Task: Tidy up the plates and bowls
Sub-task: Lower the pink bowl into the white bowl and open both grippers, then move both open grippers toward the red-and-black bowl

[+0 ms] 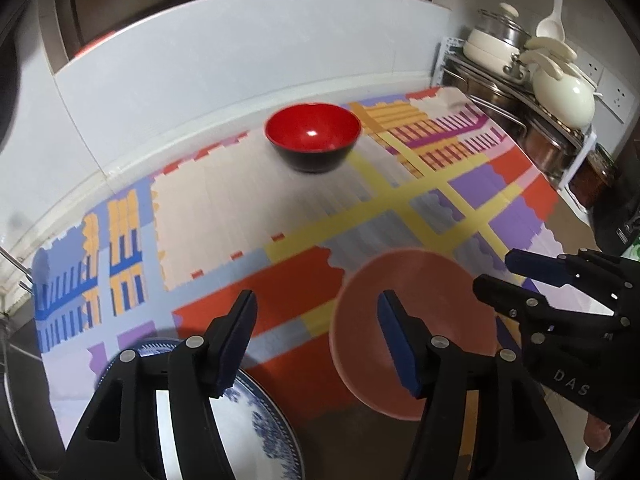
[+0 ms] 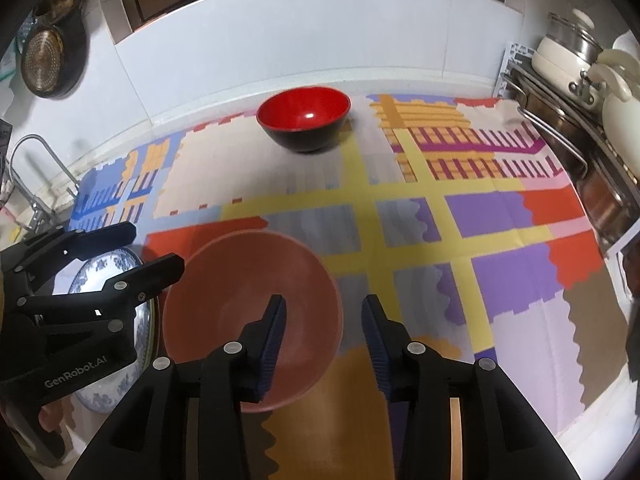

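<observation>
A red bowl with a black outside (image 1: 313, 136) (image 2: 304, 122) stands at the far side of the patterned mat. A pink bowl (image 1: 416, 320) (image 2: 240, 300) sits near the front. A blue-and-white plate (image 1: 256, 424) (image 2: 112, 320) lies to its left. My left gripper (image 1: 318, 340) is open and empty, above the space between plate and pink bowl; it also shows in the right wrist view (image 2: 156, 250). My right gripper (image 2: 324, 336) is open and empty, with its left finger over the pink bowl; it also shows in the left wrist view (image 1: 496, 272).
The colourful mat (image 2: 440, 208) covers the counter. A rack with pots and a cream kettle (image 1: 560, 96) stands at the right. A tap (image 2: 36, 176) and sink are at the left. A white tiled wall (image 2: 280, 40) runs behind.
</observation>
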### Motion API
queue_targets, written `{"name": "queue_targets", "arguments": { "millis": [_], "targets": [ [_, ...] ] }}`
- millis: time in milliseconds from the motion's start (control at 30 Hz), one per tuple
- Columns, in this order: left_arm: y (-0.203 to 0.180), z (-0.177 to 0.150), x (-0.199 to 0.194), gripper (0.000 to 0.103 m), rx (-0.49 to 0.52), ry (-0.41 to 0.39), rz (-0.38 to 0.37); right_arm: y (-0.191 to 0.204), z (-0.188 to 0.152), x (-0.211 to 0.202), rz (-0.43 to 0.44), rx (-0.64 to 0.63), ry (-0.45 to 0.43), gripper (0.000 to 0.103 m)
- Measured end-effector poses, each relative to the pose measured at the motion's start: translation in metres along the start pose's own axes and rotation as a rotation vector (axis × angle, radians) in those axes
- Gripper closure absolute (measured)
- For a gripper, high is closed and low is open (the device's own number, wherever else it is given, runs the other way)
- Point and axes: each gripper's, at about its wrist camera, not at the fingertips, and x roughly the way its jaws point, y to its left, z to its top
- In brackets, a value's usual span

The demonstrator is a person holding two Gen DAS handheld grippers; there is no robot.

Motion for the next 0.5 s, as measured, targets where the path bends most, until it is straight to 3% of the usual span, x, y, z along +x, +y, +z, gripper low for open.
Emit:
{"name": "queue_targets", "arguments": {
  "millis": [233,500],
  "targets": [
    [0.015,0.020,-0.002,0.031,-0.018,-0.034,0.035,0.000,0.026,-0.001,-0.007,0.000,-0.055,0.063],
    [0.032,0.047,0.001,0.029,-0.032,-0.074,0.078,0.003,0.061,0.003,-0.009,-0.022,-0.108,0.063]
  ]
}}
